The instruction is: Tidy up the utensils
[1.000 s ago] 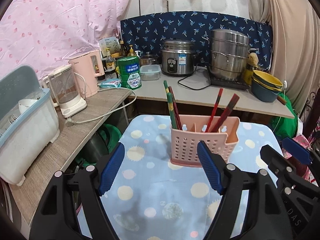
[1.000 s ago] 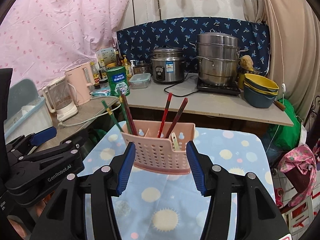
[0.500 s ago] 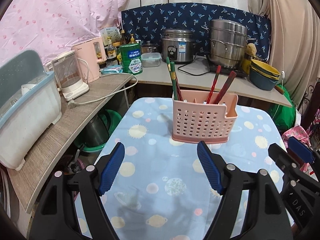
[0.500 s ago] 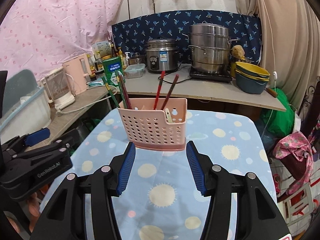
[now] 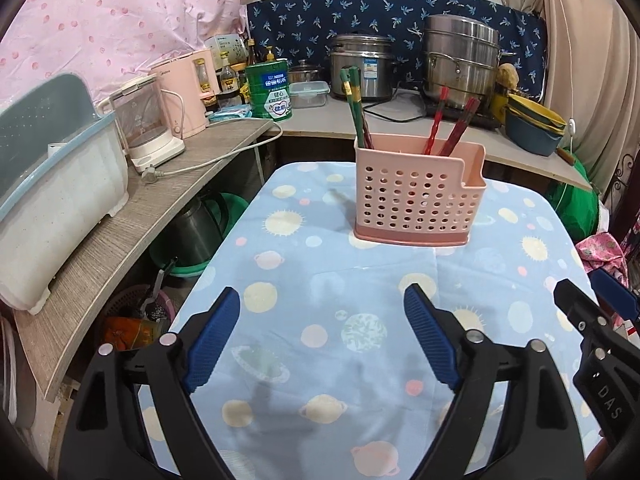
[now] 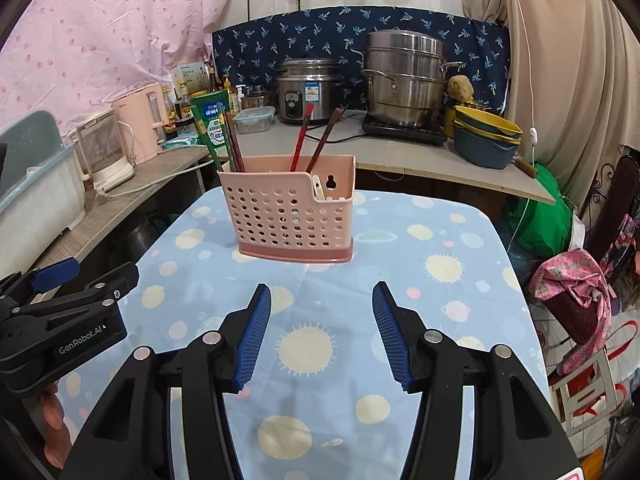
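A pink perforated utensil holder point(image 5: 416, 196) stands on the blue patterned tablecloth point(image 5: 320, 280); it also shows in the right wrist view point(image 6: 290, 216). Green chopsticks point(image 5: 354, 108) lean in its left compartment, red chopsticks point(image 5: 448, 124) in the middle, and a pale utensil point(image 6: 318, 188) in the right one. My left gripper point(image 5: 322, 340) is open and empty, well back from the holder. My right gripper point(image 6: 320, 332) is open and empty, also back from it.
A grey counter point(image 5: 120, 220) at left carries a dish rack point(image 5: 52, 200), a glass kettle point(image 5: 144, 128) and a pink kettle point(image 5: 188, 92). The back counter holds a green tin point(image 5: 270, 94), a rice cooker point(image 5: 362, 66), a steel steamer point(image 5: 460, 60) and stacked bowls point(image 5: 532, 128).
Both grippers have pulled back from the holder towards the near edge of the table, so the holder looks smaller and farther. Both stay open and empty.
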`<state>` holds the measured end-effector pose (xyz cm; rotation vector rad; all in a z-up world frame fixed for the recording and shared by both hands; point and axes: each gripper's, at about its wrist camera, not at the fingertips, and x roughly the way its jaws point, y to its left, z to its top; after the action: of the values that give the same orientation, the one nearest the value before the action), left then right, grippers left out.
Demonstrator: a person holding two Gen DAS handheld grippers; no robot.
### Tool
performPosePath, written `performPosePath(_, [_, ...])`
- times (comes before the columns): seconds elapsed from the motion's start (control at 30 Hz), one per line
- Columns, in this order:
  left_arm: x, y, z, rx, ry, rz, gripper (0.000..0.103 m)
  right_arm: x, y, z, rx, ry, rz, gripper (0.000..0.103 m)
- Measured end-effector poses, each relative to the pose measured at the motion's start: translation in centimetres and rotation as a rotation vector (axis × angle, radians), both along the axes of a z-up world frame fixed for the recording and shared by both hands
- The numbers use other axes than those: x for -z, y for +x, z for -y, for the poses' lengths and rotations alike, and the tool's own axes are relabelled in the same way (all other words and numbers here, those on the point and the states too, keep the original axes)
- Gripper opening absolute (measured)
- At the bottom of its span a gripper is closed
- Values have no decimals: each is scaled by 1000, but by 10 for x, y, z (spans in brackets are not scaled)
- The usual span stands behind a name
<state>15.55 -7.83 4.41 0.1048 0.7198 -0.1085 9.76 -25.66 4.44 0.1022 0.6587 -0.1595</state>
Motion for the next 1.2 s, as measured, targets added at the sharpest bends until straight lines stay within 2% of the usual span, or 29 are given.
performPosePath(0.17, [9, -1, -2, -1, 0, -18, 86, 10, -1, 3, 5, 36, -9, 57])
performPosePath(0.27, [13, -1, -3, -5, 5, -22, 89, 14, -2, 4, 15, 51, -8, 67])
performPosePath(0.33, [14, -1, -3, -4, 6, -25, 89, 16, -2, 3, 20, 45, -7, 69])
performPosePath(0.47, [16, 0, -4, -5, 7, -34, 91, 17, -4, 3, 35, 15, -2, 84])
performPosePath(0.57, [16, 1, -5, -2, -3, -34, 92, 19, -5, 4, 53, -3, -4, 87])
performPosePath(0.63, [16, 1, -5, 0, -4, -32, 94, 19, -5, 5, 66, -17, -3, 98])
performPosePath(1.2, [21, 6, -4, -27, 16, -49, 96, 26, -2, 10, 74, -6, -17, 97])
